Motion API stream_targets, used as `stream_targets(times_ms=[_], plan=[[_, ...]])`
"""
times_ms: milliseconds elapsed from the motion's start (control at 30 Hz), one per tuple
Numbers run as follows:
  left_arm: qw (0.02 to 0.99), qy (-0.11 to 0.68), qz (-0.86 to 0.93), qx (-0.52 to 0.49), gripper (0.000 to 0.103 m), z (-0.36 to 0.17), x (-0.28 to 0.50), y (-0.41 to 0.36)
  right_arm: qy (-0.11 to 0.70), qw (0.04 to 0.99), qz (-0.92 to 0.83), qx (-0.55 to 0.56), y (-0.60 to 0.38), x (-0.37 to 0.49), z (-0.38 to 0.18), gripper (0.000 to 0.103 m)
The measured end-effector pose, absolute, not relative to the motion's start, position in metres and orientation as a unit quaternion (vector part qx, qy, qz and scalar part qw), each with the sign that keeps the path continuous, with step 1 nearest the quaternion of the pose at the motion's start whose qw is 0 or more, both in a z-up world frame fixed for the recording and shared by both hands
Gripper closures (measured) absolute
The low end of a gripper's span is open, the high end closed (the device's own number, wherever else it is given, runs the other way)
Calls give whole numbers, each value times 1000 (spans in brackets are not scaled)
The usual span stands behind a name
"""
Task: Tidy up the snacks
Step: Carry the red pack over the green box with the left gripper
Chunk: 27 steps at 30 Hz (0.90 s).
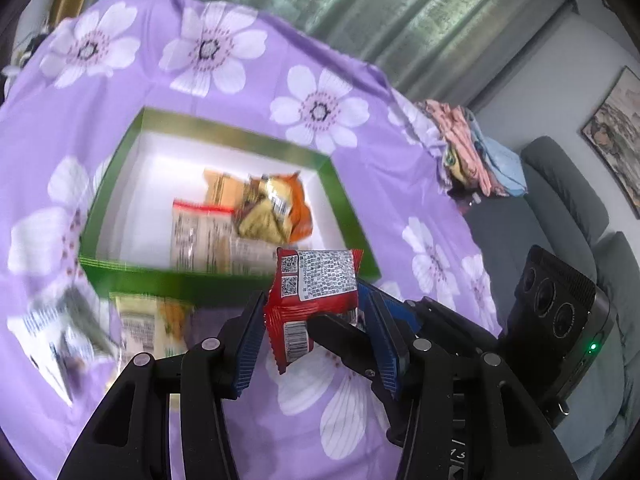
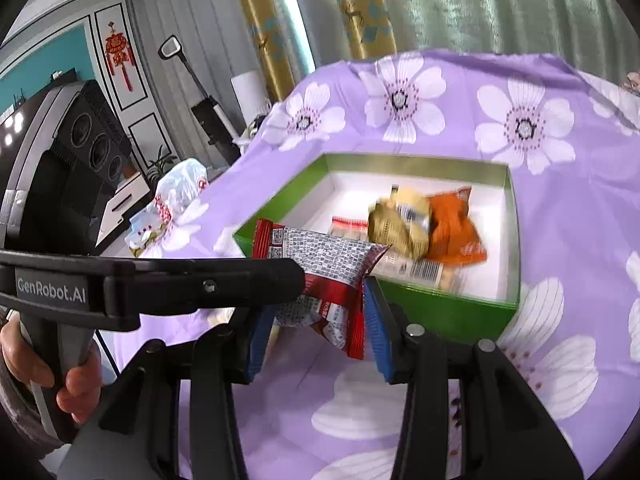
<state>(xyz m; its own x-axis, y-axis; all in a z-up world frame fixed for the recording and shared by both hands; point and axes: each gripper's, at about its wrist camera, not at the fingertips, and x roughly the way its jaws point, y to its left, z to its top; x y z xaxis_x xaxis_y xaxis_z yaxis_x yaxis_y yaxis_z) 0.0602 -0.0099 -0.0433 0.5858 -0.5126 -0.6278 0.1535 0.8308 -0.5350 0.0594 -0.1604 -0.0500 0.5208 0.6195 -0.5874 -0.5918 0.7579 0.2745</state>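
A red snack packet [image 1: 312,296] with a white printed label hangs above the purple cloth, just before the near wall of a green box [image 1: 224,280]. Both grippers meet at it. My left gripper [image 1: 312,320] has its blue pads on either side of the packet's lower part. In the right wrist view the packet [image 2: 320,272] sits between my right gripper's [image 2: 316,320] pads, with the left gripper's black finger [image 2: 224,284] crossing in front. The box [image 2: 452,312] holds an orange packet [image 2: 456,228], a yellow-brown packet [image 2: 400,228] and flat clear-wrapped packets [image 2: 416,268].
The table is covered by a purple flowered cloth [image 1: 200,48]. Loose snack packets [image 1: 136,328] lie left of the box. A white plastic bag [image 2: 176,196] lies at the table's left edge. Folded clothes [image 1: 472,148] sit at the far right corner, a grey sofa [image 1: 568,200] beyond.
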Motion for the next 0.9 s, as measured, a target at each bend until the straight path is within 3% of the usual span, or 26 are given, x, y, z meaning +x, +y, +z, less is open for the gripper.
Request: stream_targets(times_ms=[400,900], plan=[[873,396,-195,-206,53,-28,101,-4,323,882,342,22,-155,98,-35,59],[858,424,-190,-220,53,-59,137,6,359,871,333,25,-145,135,-62,59]])
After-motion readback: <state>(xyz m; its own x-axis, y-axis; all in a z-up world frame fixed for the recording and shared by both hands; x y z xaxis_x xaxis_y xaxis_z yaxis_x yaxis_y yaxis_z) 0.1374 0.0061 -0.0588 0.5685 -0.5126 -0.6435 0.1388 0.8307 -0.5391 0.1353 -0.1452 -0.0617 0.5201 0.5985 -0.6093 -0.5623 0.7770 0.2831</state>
